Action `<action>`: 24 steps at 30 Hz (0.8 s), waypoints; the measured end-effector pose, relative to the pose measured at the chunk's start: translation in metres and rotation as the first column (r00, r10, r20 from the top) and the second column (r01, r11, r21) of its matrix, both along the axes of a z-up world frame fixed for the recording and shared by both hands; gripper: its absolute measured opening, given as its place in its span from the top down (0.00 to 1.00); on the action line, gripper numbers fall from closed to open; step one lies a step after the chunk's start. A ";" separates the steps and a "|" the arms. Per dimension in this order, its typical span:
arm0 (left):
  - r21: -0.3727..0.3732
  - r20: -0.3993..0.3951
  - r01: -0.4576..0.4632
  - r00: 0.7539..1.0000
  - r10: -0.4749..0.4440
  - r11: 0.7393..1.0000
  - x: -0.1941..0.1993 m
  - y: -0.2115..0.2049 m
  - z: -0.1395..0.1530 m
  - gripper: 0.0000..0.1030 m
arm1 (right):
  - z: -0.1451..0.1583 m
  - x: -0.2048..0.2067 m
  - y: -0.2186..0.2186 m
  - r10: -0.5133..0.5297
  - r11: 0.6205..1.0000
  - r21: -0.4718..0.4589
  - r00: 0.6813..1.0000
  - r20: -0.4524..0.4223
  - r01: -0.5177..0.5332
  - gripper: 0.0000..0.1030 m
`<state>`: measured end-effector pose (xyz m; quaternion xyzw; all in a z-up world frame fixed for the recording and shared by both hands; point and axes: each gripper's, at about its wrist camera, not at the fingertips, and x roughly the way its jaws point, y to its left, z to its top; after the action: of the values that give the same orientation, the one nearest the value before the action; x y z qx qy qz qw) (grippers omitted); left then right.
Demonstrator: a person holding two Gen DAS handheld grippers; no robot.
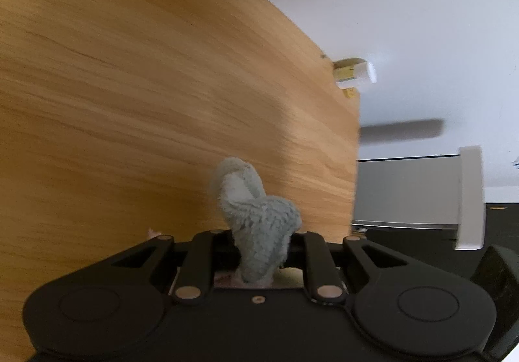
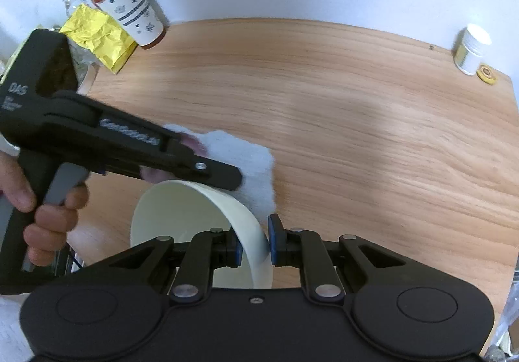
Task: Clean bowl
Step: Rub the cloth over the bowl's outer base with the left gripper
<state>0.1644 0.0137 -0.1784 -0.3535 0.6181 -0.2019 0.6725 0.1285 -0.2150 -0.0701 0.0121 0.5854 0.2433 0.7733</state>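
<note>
Right wrist view: the cream bowl [image 2: 201, 232] is tipped on its side above the worktop [image 2: 356, 134], its rim pinched between the blue pads of the right gripper [image 2: 254, 248], which is closed on the bowl wall. Just beyond the bowl, the left gripper [image 2: 227, 175] carries a pale cloth [image 2: 249, 167] that hangs at the bowl's upper edge; whether the cloth touches the rim cannot be told. In the left wrist view the cloth [image 1: 256, 216] is bunched between that gripper's closed fingers. Farther from the bowl, a patterned cup [image 2: 133, 8] and yellow wrapper [image 2: 97, 34] stand at the far left, a small white jar [image 2: 470, 50] at the far right. The bowl interior looks clean; wiping appears under way, with setting down remaining.
</note>
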 end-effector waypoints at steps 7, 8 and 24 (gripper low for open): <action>-0.002 -0.002 -0.027 1.000 0.027 1.000 -0.007 0.014 -0.003 0.85 | -0.003 -0.009 -0.001 -0.040 0.999 0.030 0.999 -0.022 0.040 0.83; -0.005 -0.003 -0.035 0.999 0.035 0.999 -0.009 0.018 -0.003 0.85 | -0.003 -0.009 -0.004 -0.054 0.998 0.036 0.998 -0.025 0.055 0.83; -0.174 -0.043 -0.244 0.970 0.240 0.954 -0.035 0.057 -0.002 0.85 | -0.010 -0.004 -0.044 -0.263 0.949 0.167 0.964 -0.047 0.268 0.83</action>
<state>0.1294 0.0704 -0.1808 -0.4872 0.5568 -0.1686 0.6513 0.1248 -0.2591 -0.0801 0.1603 0.5643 0.1866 0.7881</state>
